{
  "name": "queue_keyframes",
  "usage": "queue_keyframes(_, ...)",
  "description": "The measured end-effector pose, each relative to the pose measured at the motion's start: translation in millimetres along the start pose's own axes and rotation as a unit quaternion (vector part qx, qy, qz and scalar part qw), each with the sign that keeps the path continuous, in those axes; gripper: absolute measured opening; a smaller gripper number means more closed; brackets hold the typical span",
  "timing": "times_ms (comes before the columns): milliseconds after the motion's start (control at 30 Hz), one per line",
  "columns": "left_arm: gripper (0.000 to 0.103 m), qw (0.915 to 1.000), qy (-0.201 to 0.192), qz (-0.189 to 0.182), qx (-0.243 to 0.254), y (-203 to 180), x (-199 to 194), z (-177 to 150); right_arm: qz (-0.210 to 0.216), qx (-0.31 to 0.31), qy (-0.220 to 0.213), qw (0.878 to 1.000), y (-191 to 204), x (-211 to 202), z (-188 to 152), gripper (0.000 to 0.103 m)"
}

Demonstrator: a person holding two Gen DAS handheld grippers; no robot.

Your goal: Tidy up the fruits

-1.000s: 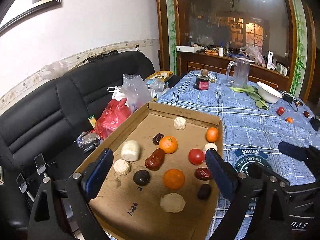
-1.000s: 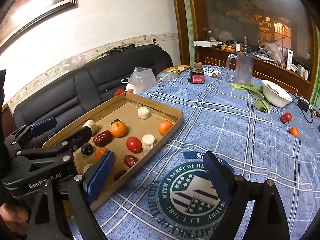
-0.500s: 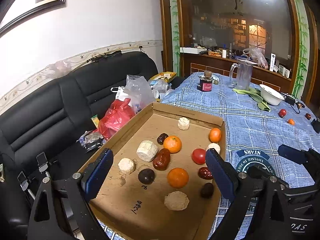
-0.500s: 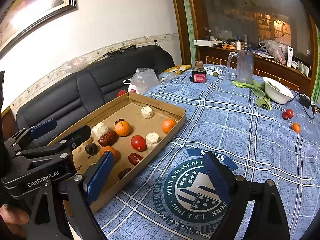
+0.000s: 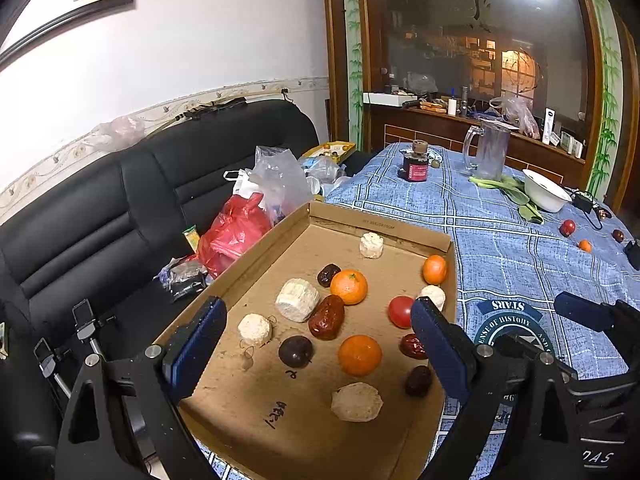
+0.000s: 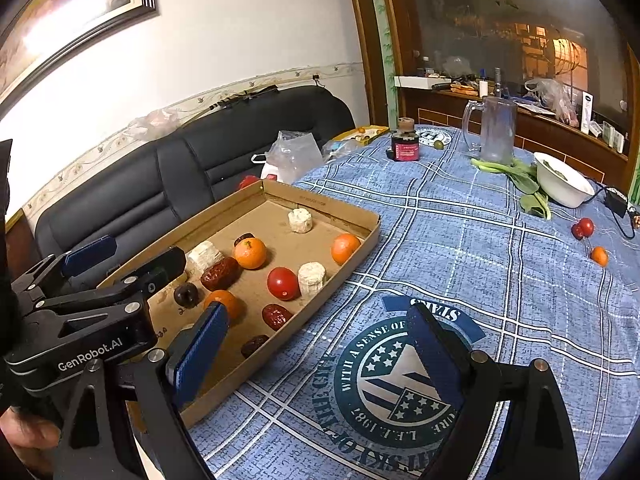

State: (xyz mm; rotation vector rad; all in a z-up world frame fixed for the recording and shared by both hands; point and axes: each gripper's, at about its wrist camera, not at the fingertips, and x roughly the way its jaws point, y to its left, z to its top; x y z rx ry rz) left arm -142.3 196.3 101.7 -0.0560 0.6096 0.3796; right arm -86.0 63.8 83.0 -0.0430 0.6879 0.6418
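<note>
Brown cardboard tray (image 5: 376, 227), orange tangerines (image 5: 348, 287), blue plaid tablecloth (image 6: 460, 240), black sofa (image 5: 100, 208).

Your shallow cardboard tray (image 5: 400, 232) holds oranges (image 5: 348, 287), dates (image 5: 327, 317), a tomato (image 5: 401, 311); another tomato (image 6: 583, 228) and small orange (image 6: 599, 256) lie on the tablecloth.

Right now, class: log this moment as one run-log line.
left gripper: open, above cardboard tray | right gripper: open, empty, over tablecloth | fruit: untouched

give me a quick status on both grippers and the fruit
Left gripper open over cardboard tray, right gripper open, both empty. Stray tomato and small orange on table. Nothing blocking.
</note>
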Motion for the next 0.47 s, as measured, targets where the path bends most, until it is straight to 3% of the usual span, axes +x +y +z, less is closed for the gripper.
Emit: queue_keyframes(467, 0.093, 0.9996, -0.017, 0.017, 0.017, -11, -5, -3, 0.003, 0.002, 0.004, 1.0, -3, 1, -1, 0.094)
